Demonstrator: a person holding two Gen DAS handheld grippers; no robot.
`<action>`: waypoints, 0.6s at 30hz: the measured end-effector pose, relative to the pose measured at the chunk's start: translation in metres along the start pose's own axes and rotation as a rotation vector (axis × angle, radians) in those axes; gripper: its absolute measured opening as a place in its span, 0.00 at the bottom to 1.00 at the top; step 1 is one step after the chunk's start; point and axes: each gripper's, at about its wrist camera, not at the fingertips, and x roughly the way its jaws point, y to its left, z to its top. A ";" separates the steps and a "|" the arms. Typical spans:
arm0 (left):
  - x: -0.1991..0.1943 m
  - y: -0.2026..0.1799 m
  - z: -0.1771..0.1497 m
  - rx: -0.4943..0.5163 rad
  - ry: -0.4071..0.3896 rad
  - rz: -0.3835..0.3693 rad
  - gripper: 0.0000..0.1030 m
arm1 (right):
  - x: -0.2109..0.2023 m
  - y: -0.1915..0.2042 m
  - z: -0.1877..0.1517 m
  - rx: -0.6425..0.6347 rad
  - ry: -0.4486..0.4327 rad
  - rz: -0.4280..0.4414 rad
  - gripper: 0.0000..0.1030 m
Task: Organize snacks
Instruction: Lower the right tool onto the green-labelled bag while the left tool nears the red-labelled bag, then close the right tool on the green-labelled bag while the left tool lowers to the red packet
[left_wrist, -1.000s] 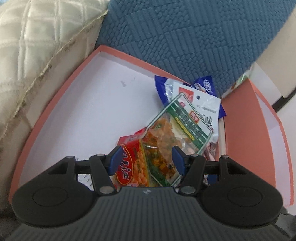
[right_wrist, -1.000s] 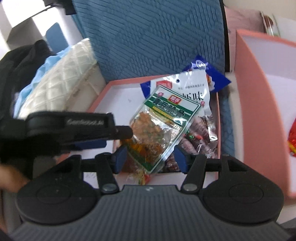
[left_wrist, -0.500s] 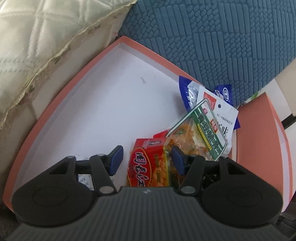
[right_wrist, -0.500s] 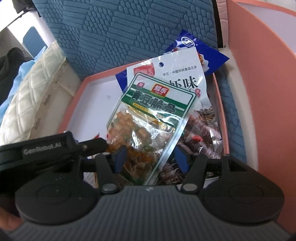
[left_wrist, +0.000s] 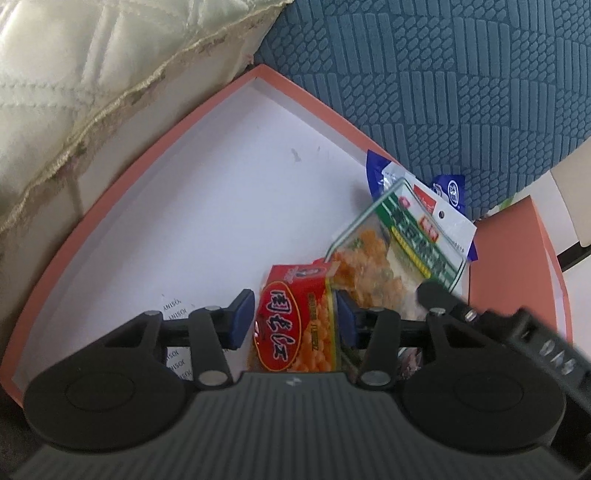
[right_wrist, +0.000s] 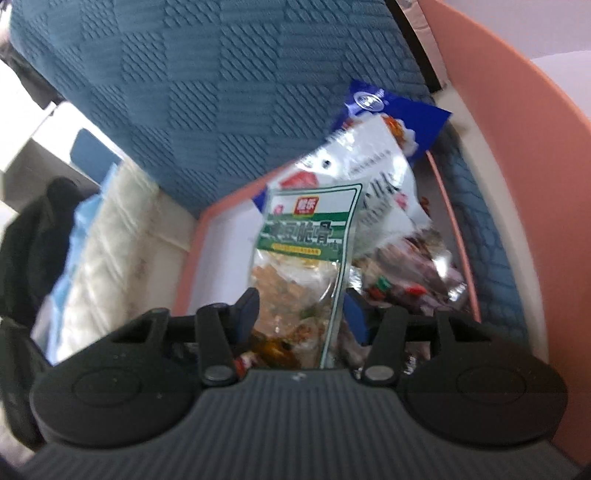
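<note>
While both grippers reach down into the pink box (left_wrist: 122, 184), each one has a snack bag between its blue pads. The box has a white floor and pink walls. Most of the floor is bare on the left and far side. The snacks are piled in the near right corner.

The left gripper (left_wrist: 295, 317) has the red bag (left_wrist: 295, 325) with yellow bits between its pads. Its jaws are closing. The right pad looks like it touches the edge of the bag. The left pad is just beside the bag, with a thin gap, so the bag is not squeezed yet. The red bag lies at the near side of the box.

The right gripper (right_wrist: 301, 314) has the green and clear bag (right_wrist: 306, 258) between its pads. Its jaws are closing too. The picture is blurry, and I cannot tell if the pads press on the bag. This bag stands tilted up, leaning on a white bag (right_wrist: 373, 173) behind it. A blue bag (right_wrist: 391, 114) pokes out at the far end. A dark shiny bag (right_wrist: 417, 266) lies to the right.

A blue cushion (left_wrist: 443, 74) sits behind the box. A cream quilted pillow (left_wrist: 92, 74) is on the far left. Another pink box (right_wrist: 517, 184) stands on the right.
</note>
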 end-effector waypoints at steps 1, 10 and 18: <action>0.000 0.000 0.000 0.001 0.004 0.000 0.52 | -0.001 0.000 0.001 0.010 -0.007 0.015 0.51; -0.001 0.001 -0.002 0.006 0.004 0.020 0.53 | 0.016 -0.004 0.010 0.099 0.063 0.125 0.28; -0.002 -0.001 -0.001 0.014 0.005 0.031 0.53 | 0.035 0.007 0.020 0.003 0.127 0.071 0.29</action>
